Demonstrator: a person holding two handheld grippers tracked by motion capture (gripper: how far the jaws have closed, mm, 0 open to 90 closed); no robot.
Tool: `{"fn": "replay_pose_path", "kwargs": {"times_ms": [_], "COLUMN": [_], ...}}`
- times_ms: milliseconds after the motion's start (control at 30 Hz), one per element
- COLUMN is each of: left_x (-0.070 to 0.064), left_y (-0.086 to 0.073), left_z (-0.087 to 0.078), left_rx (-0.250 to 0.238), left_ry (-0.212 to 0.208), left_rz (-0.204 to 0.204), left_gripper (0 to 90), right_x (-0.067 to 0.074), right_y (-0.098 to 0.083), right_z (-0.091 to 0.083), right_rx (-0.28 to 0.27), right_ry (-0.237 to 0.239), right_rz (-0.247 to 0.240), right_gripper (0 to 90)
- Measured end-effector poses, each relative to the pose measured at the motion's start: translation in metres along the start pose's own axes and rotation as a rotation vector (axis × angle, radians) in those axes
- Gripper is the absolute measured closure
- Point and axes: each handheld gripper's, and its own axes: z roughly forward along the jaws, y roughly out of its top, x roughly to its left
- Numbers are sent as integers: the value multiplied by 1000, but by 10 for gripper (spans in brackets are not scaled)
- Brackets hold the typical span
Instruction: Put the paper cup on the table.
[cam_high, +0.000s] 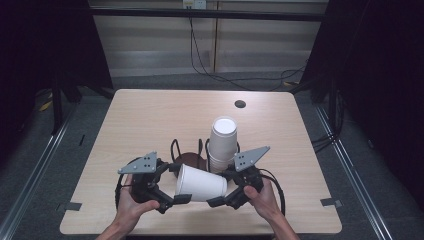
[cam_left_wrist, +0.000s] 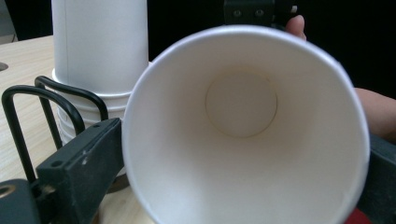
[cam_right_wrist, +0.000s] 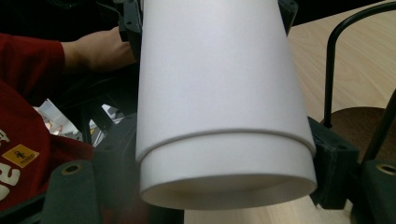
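A white paper cup (cam_high: 200, 184) lies on its side above the table's front edge, held between both grippers. My left gripper (cam_high: 177, 183) is shut on its mouth end. In the left gripper view I look straight into the cup (cam_left_wrist: 240, 100), with the left gripper (cam_left_wrist: 232, 170) and its black jaws at either side of the rim. My right gripper (cam_high: 222, 187) is shut on the base end. In the right gripper view the cup (cam_right_wrist: 215, 84) points away, the right gripper (cam_right_wrist: 224, 161) pressing both its sides.
A stack of upturned white cups (cam_high: 222, 140) (cam_left_wrist: 98, 42) stands just behind, in a black wire holder (cam_high: 175, 147) (cam_left_wrist: 18, 116) (cam_right_wrist: 331, 70) with a brown base (cam_high: 192, 161). The wooden table (cam_high: 150, 115) has a cable hole (cam_high: 240, 104) at the back.
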Motion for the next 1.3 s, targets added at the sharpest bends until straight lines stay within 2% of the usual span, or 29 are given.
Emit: {"fn": "replay_pose_path", "kwargs": {"times_ms": [67, 167, 333, 467, 533, 733, 900, 1133, 1300], "left_x": [0, 2, 3, 3, 3, 5, 4, 6, 7], "left_y": [0, -1, 0, 4, 6, 5, 7, 6, 5], "left_z": [1, 2, 5, 5, 4, 3, 2, -1, -3], "left_rx": [-1, 5, 17, 44, 37, 52, 64, 77, 107], "left_ry": [-9, -12, -28, -36, -49, -59, -45, -30, -7], "left_rz": [7, 17, 10, 10, 20, 4, 4, 8, 9], "left_gripper": [68, 66, 68, 82, 93, 117, 121, 121, 121], "right_x": [0, -1, -1, -2, -2, -1, 0, -1, -1], "right_y": [0, -1, -1, -2, -3, -3, -3, -5, -6], "right_z": [1, 1, 2, 2, 2, 4, 2, -2, -7], "right_rx": [4, 13, 13, 13, 14, 11, 1, -4, -21], "right_ry": [3, 1, 4, 6, 8, -5, -43, -73, -104], "right_rz": [2, 1, 2, 3, 0, 5, 10, 22, 28], "right_gripper": [252, 251, 250, 248, 244, 228, 148, 142, 142]}}
